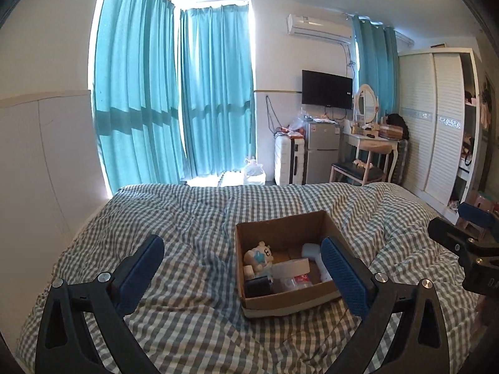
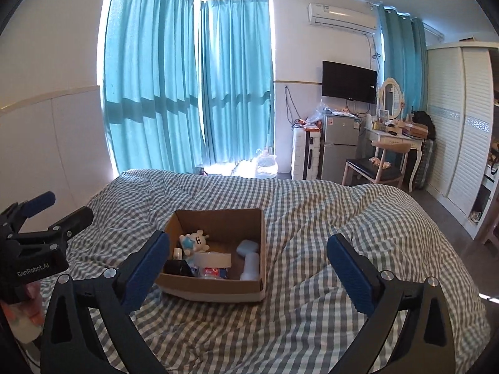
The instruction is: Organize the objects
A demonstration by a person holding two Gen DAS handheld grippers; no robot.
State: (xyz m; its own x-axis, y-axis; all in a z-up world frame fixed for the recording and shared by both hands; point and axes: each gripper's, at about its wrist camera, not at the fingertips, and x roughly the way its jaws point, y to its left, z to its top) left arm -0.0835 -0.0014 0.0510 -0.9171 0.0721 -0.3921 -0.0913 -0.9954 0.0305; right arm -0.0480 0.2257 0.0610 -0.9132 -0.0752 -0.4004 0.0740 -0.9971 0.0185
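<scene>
L tongs (image 1: pixel 241 268) spread wide, nothing btwn the blue pads, hovering over the checked bed (image 1: pixel 187 218); their right pad sits in front of the box's right wall in the left wrist view. Cardboard box (image 1: pixel 282 227) rests open-topped on the bed, roughly mid-bed, btwn the two tongs. Inside, L to R: small white-and-blue plush toy (image 1: pixel 258 255) near the left wall, dark item (image 1: pixel 257 285) at the front left corner, white carton (image 1: pixel 291 266) w/ clear plastic packet (image 1: pixel 294 280) below it in the middle, pale blue-white dumbbell-shaped thing (image 1: pixel 312 251) at the right side. R tongs (image 2: pixel 248 261) also spread wide, holding nothing, over the bed just right of the box; their left pad overlaps the box's front left corner in the right wrist view. Beyond the bed: teal curtains (image 1: pixel 174 93) at left, then white suitcase (image 1: pixel 288 162), small fridge (image 1: pixel 321 152), TV (image 1: pixel 327 88) on the wall, dressing bench (image 1: pixel 372 140) w/ oval mirror, white wardrobe (image 1: pixel 436 124) far right.
</scene>
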